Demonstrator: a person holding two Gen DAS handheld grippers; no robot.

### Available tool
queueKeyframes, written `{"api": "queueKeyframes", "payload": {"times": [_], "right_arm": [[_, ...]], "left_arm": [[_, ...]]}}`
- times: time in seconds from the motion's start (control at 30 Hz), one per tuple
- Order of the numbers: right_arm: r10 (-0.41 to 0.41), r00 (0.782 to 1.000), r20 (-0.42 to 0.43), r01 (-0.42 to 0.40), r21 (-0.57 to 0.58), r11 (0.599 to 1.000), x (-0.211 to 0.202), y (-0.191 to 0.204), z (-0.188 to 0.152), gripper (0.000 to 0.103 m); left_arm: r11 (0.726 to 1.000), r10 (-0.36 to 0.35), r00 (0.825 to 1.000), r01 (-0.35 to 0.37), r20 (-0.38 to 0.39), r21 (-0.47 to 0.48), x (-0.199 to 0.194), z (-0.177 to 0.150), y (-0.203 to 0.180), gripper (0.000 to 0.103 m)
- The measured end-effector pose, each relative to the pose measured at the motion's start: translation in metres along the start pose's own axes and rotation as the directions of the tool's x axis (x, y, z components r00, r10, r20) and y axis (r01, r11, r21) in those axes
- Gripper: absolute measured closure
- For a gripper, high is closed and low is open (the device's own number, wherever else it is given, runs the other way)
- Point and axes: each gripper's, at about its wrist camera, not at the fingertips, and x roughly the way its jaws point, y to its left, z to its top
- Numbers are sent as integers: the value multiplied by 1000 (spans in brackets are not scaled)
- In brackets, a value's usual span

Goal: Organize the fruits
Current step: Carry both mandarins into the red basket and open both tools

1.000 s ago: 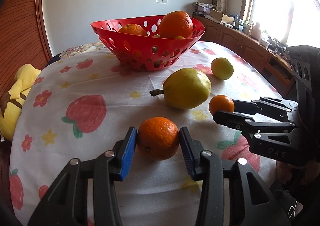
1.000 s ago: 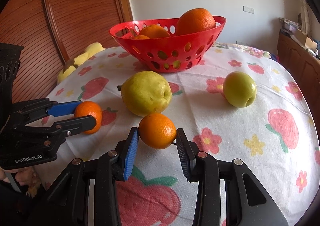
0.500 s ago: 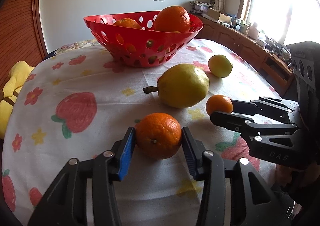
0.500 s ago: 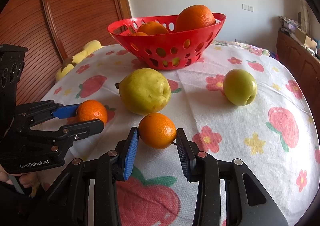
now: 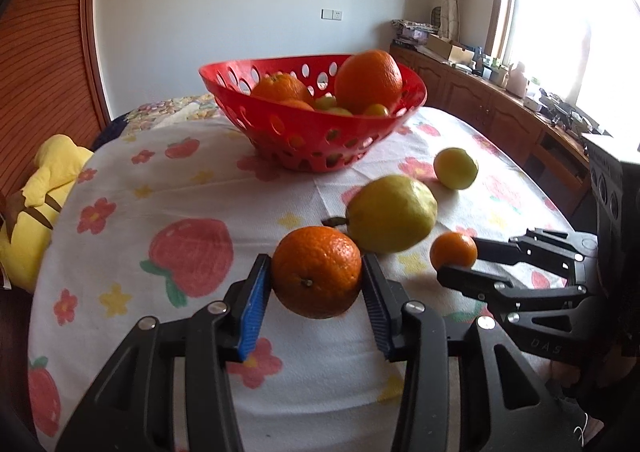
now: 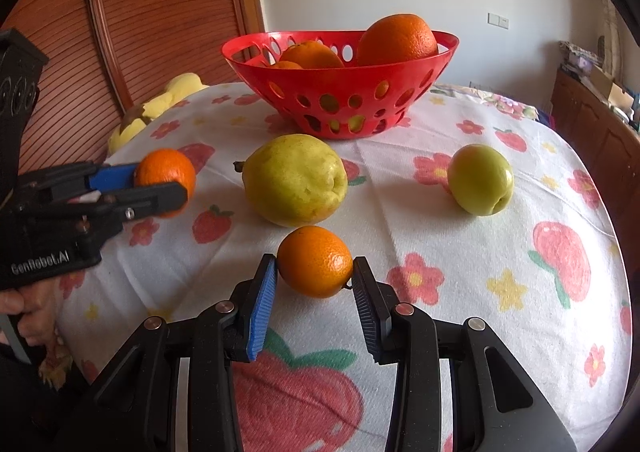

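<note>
Orange fruit sits clamped in both tools: the left gripper (image 5: 316,292) has its jaws pressed on either side of a mandarin (image 5: 317,271), which now hangs clear of the cloth where a second ago it rested on it, while the right gripper (image 6: 314,292) has its jaws closed against a smaller mandarin (image 6: 315,261) that looks low over the cloth or just on it; I cannot tell which. Each tool points level toward the red basket (image 6: 340,92) at 12 o'clock. In the right wrist view the left tool reaches in from 9 o'clock, with the person's hand (image 6: 28,312) on its grip. The desk (image 5: 200,188) wears a white cloth printed with strawberries and flowers; on it lie a yellow pear (image 6: 295,185) just beyond the smaller mandarin and a green apple (image 6: 481,179) toward 2 o'clock, well apart. The basket holds a large orange (image 6: 396,38) and smaller fruit. A yellow plush toy (image 5: 44,188) lies at 9 o'clock, with a ribbed wooden panel (image 6: 160,12) behind it and a bright window (image 5: 568,12) above wooden cabinets (image 5: 480,100) at 2 o'clock. The basket now sits lower in the left wrist view than before.
</note>
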Motion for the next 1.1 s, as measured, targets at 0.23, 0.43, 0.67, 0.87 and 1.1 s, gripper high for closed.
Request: {"api": "queueKeyframes", "payload": {"times": [0.23, 0.43, 0.67, 0.87, 1.1], "right_arm": [[5, 1000, 28, -5, 3, 1000, -9, -5, 15, 65], [-7, 996, 93, 8, -19, 1000, -26, -10, 39, 65], [-10, 989, 147, 18, -52, 999, -33, -14, 72, 65], [-7, 982, 191, 22, -78, 997, -31, -15, 99, 65], [3, 981, 196, 19, -109, 994, -11, -20, 121, 65]], "left_arm": [[999, 34, 998, -34, 61, -4, -9, 29, 11, 60], [999, 49, 993, -50, 111, 7, -17, 53, 15, 60], [998, 51, 987, -55, 149, 23, -18, 79, 13, 60], [998, 50, 985, -56, 165, 31, -7, 99, 15, 60], [998, 41, 988, -47, 148, 37, 19, 114, 13, 59]]}}
